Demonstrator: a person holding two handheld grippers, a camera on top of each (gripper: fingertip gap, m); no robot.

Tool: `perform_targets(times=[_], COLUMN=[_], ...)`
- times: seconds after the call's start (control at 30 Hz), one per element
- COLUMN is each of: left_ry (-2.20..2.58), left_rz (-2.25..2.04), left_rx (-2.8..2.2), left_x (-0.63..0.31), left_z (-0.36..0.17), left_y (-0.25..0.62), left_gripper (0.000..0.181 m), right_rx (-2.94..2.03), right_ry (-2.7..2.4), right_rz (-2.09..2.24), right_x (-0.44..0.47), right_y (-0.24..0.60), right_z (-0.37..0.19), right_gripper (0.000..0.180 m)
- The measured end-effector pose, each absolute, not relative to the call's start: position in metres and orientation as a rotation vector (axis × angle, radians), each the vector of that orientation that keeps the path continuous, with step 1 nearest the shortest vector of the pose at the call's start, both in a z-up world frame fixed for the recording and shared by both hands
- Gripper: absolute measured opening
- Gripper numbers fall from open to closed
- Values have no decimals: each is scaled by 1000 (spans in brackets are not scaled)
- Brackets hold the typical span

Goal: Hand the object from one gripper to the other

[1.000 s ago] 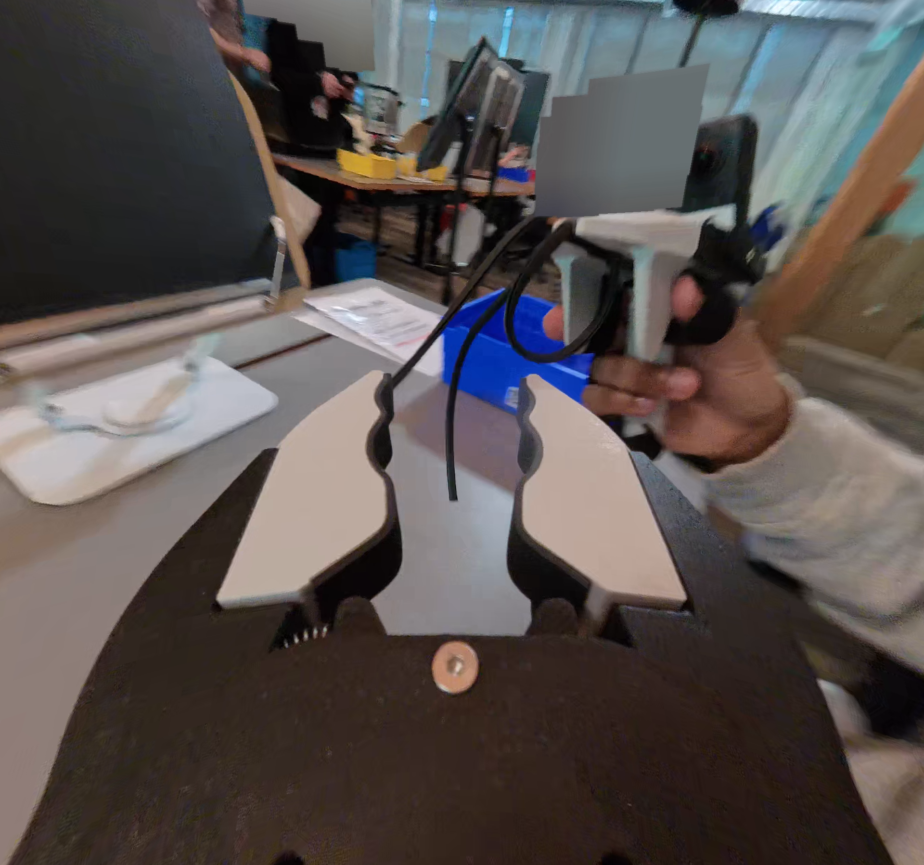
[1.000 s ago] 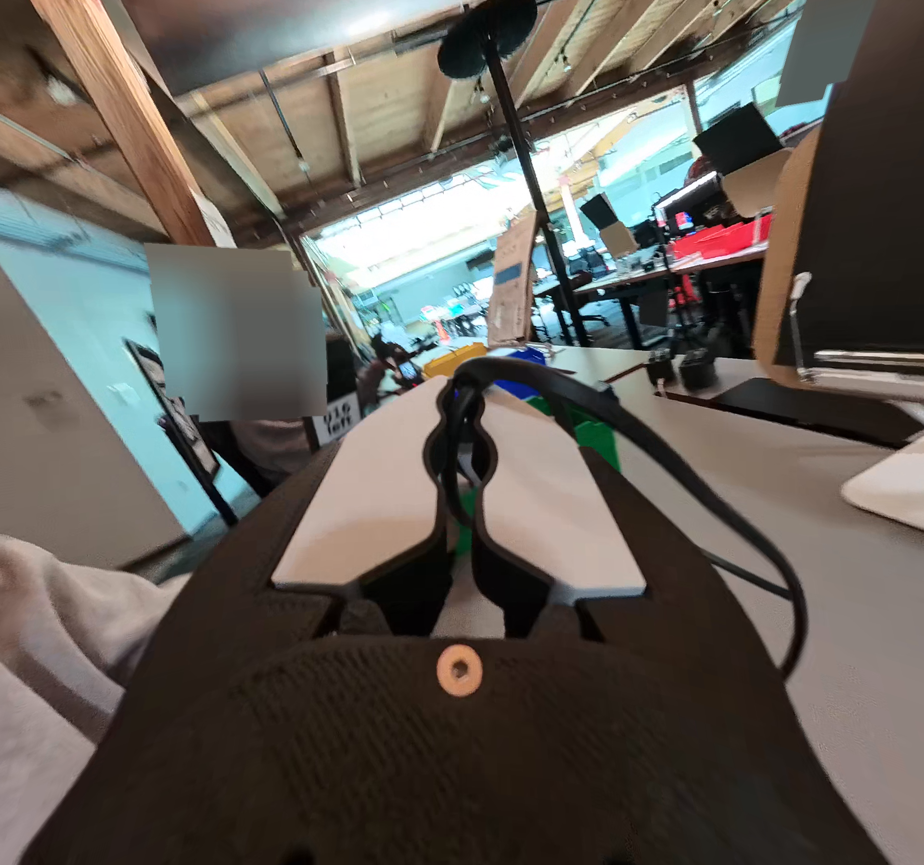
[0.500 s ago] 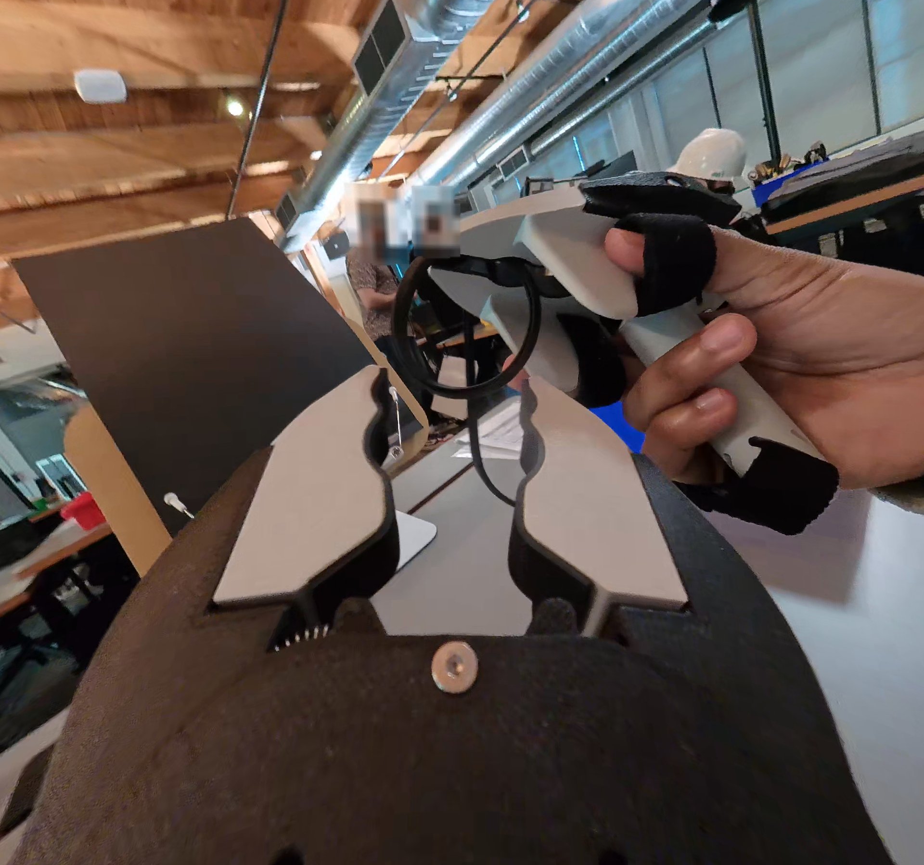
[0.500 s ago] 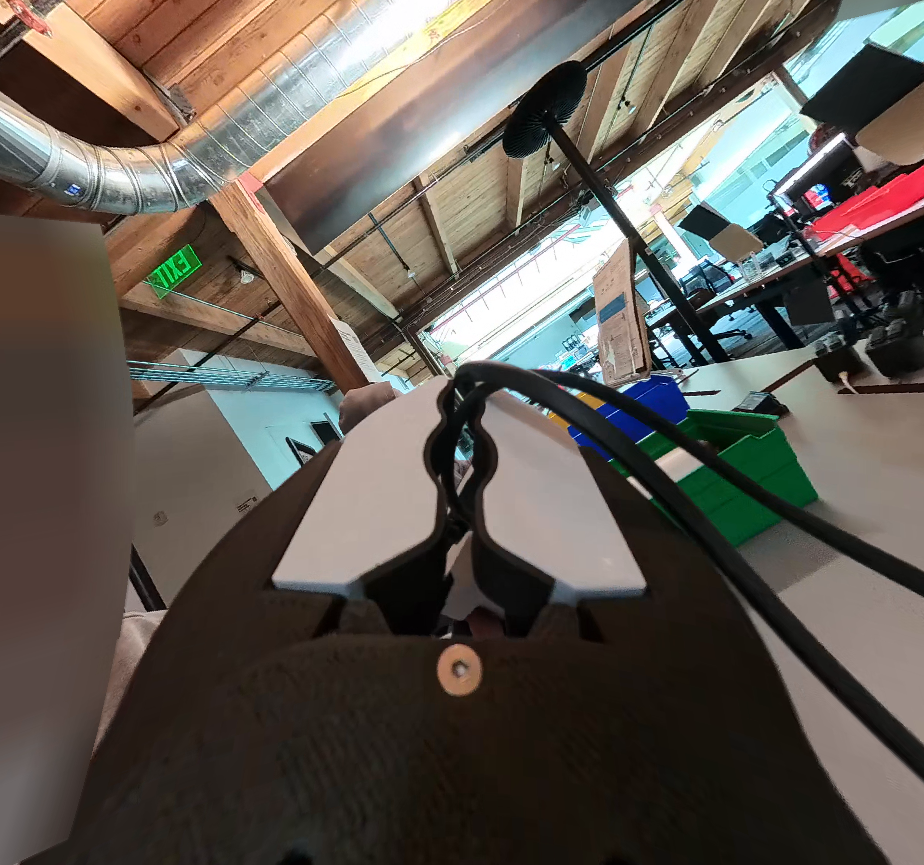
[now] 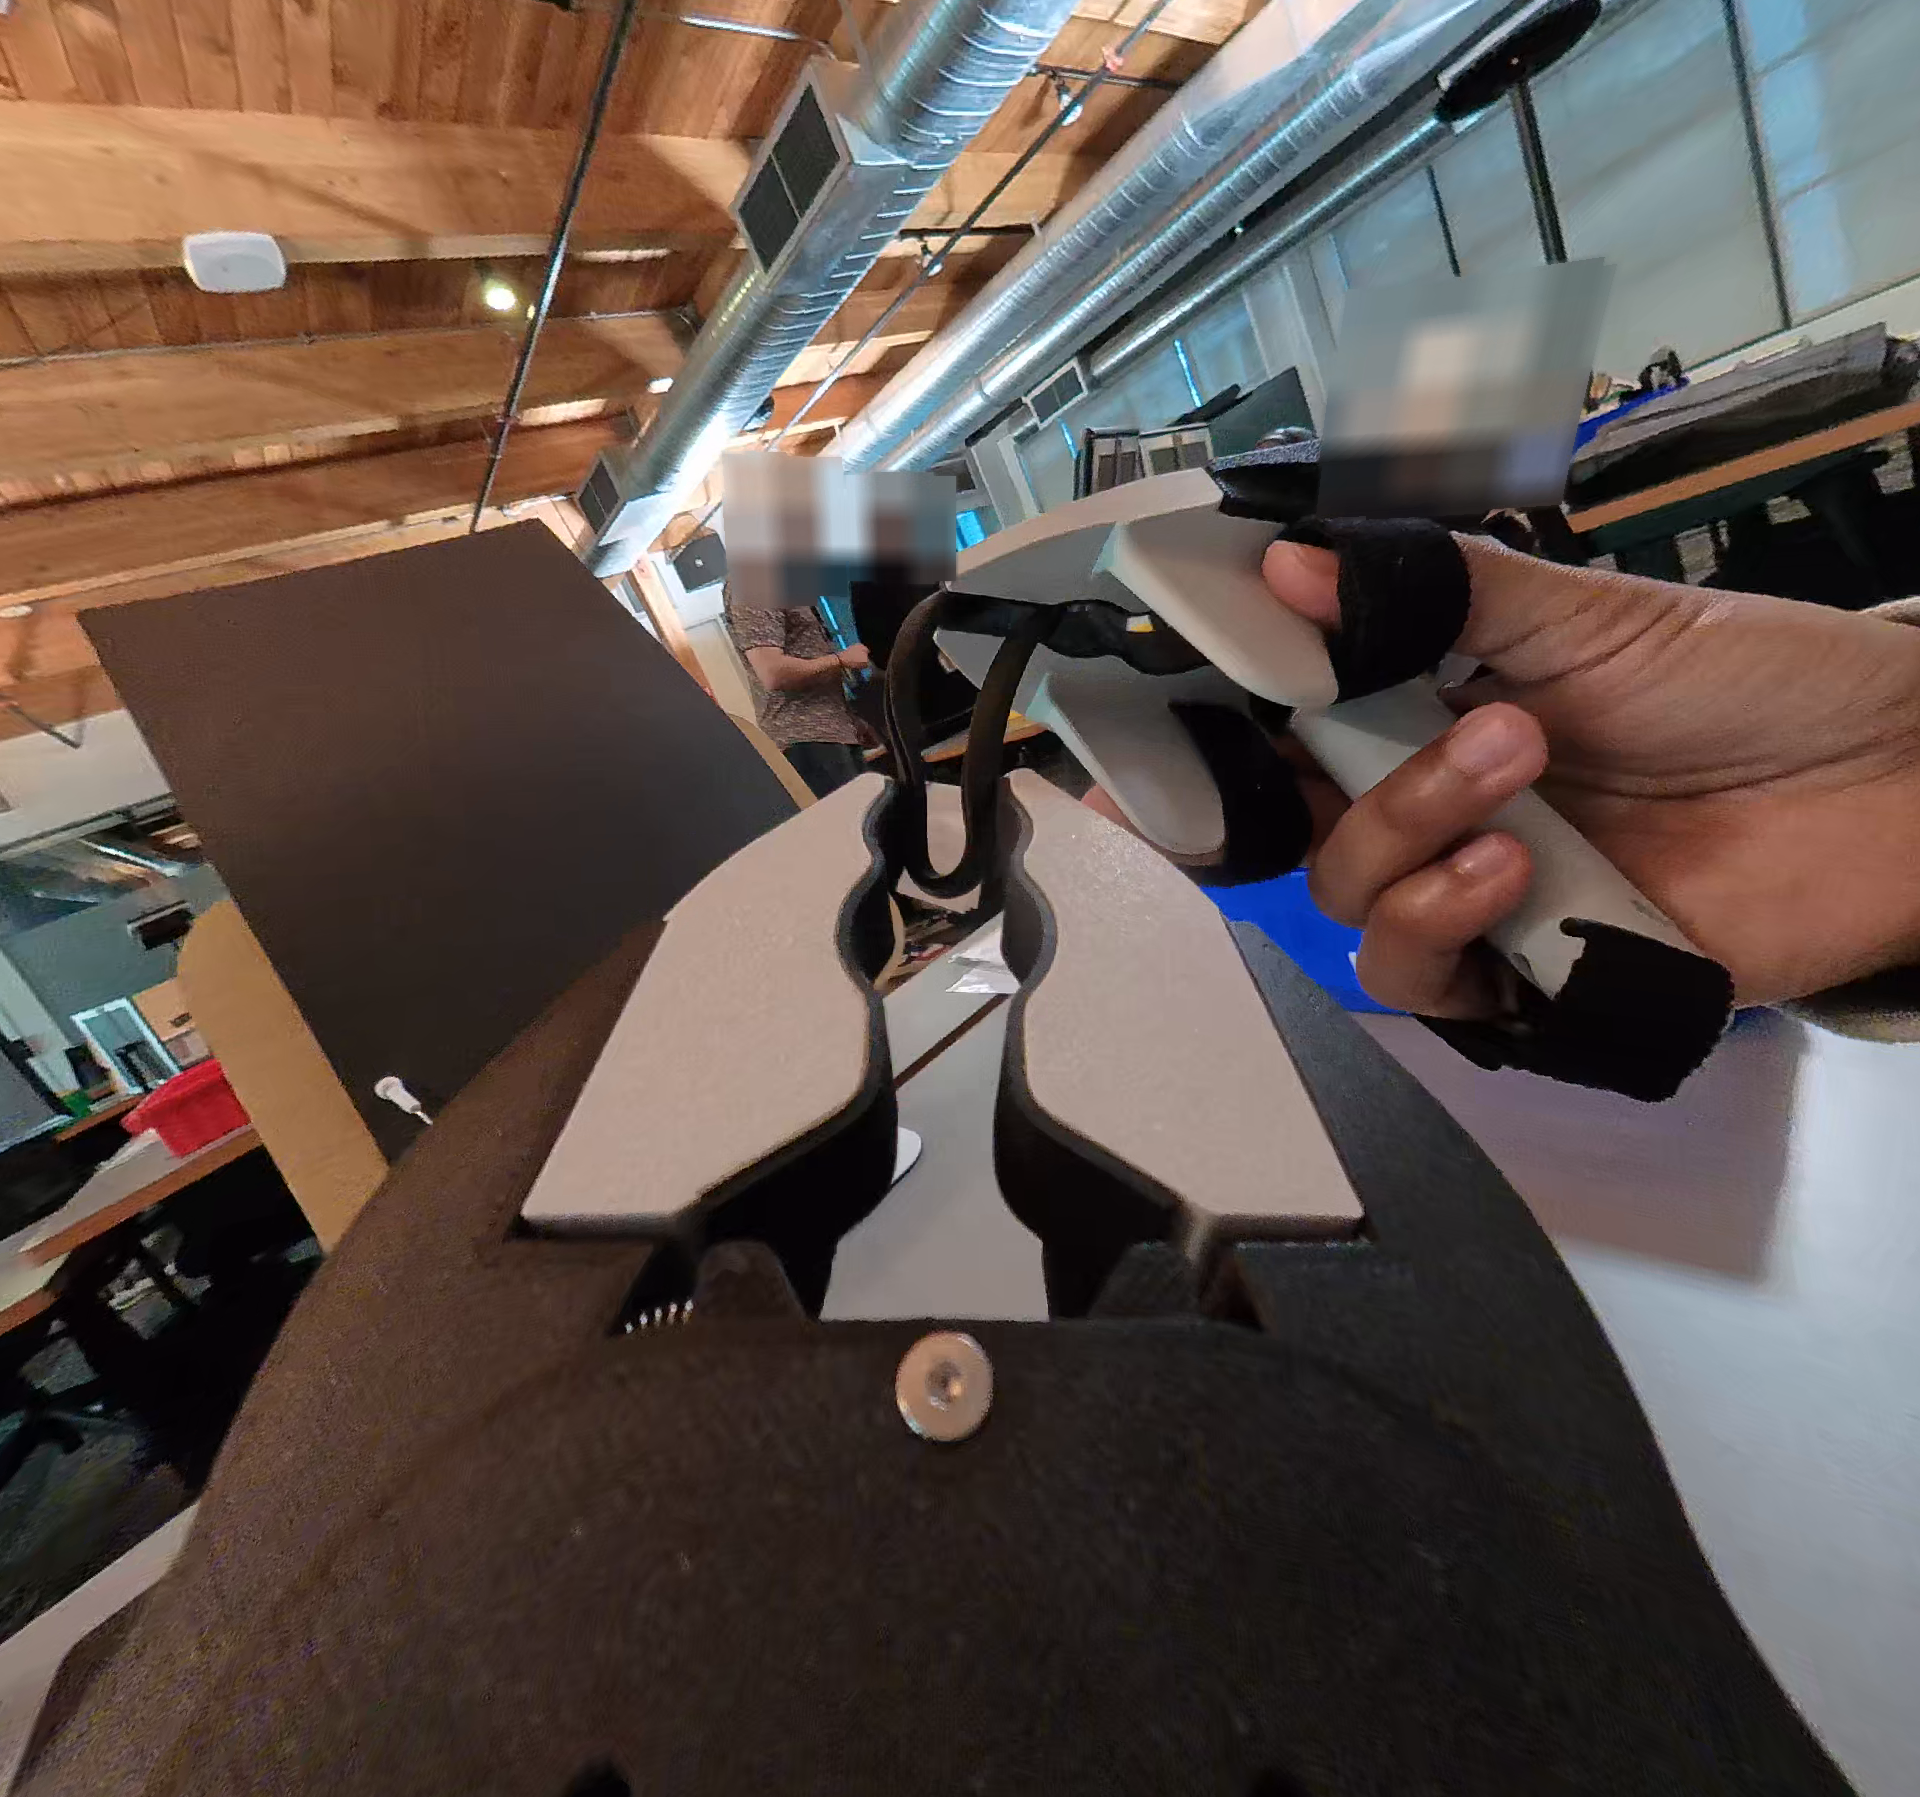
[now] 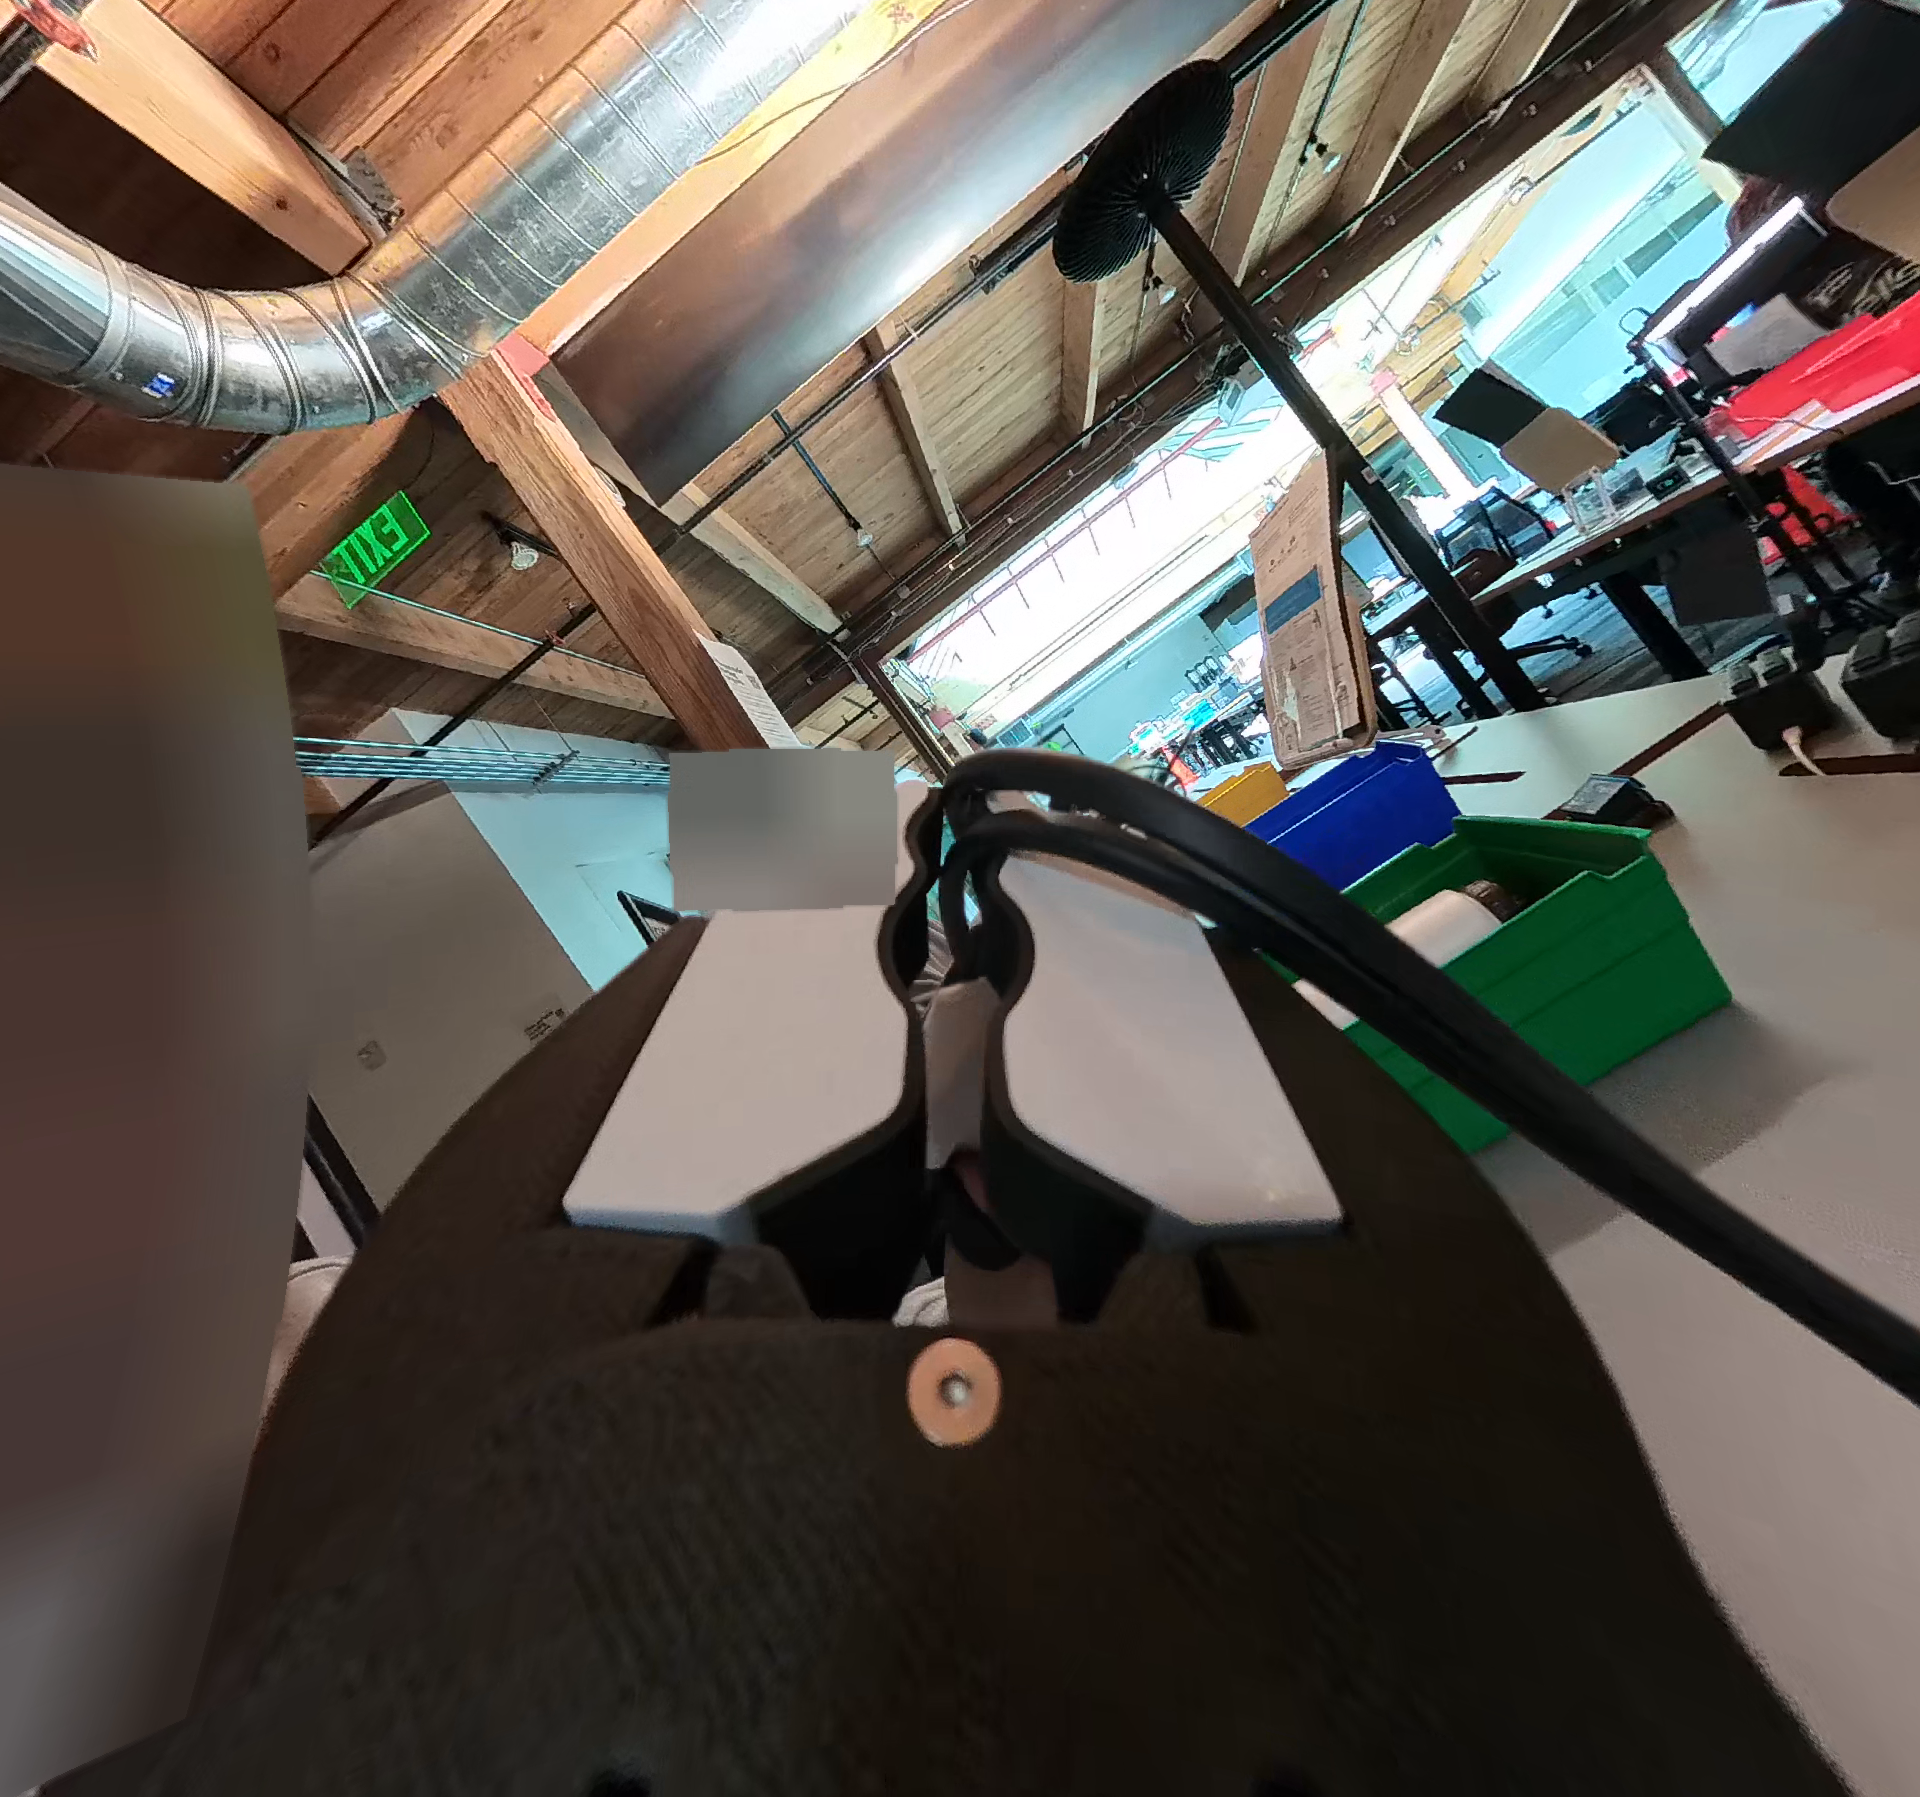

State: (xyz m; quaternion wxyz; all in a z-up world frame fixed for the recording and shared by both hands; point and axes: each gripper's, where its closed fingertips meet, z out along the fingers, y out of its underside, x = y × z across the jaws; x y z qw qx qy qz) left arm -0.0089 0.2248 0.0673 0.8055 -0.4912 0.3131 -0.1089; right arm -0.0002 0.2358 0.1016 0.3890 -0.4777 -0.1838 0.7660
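A black cable hangs as a narrow loop from my right gripper, which a hand holds at the upper right of the left wrist view. My left gripper has its fingertips pressed on both sides of the loop's lower end, well above the table. In the right wrist view my right gripper is shut on the same cable. Its two strands run off to the lower right. The cable's ends are out of view.
A grey table carries a green bin with a white roll in it, and a blue bin behind. A black board stands to the left. People stand at desks farther back. My left and right fingertips are right by each other.
My left gripper's jaws have closed in on the cable loop, squeezing it from round to narrow. Both grippers have tilted up from the table over the second. The right gripper keeps its hold.
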Motion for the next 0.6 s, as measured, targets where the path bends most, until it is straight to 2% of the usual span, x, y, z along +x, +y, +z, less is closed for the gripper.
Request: perform_targets(times=[0.13, 0.23, 0.6], left_ry=[678, 648, 498], left_rz=[-270, -286, -457], left_rx=[-1074, -1083, -1189], left_x=[-12, -23, -75], left_z=[71, 82, 104], left_y=[226, 225, 240], left_gripper=[12, 5, 3], right_rx=[-1253, -1316, -1436], right_ry=[-485, -527, -653], right_rz=[1952, 1954, 1917], right_x=[-5, -14, -29], right_y=[239, 239, 236], right_z=[93, 81, 61], right_gripper=[10, 24, 24])
